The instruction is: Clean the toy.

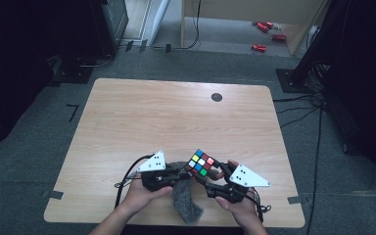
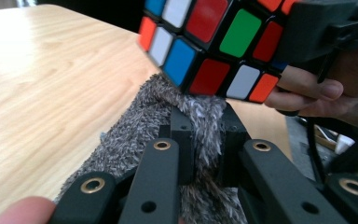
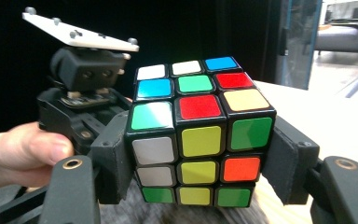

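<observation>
Left claw (image 2: 200, 121) clamped on grey cloth (image 2: 135, 140) — right claw (image 3: 200, 158) grips cube (image 3: 196, 135) (cloth touching cube's underside).

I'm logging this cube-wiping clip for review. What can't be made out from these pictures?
- Cube: in the right gripper view, its side faces sit behind the tool pads.
- Grey cloth: in the left gripper view, its lower end runs under the black jaws and off the bottom edge.
- Red things on the floor: in the high view, too small to identify.
</observation>
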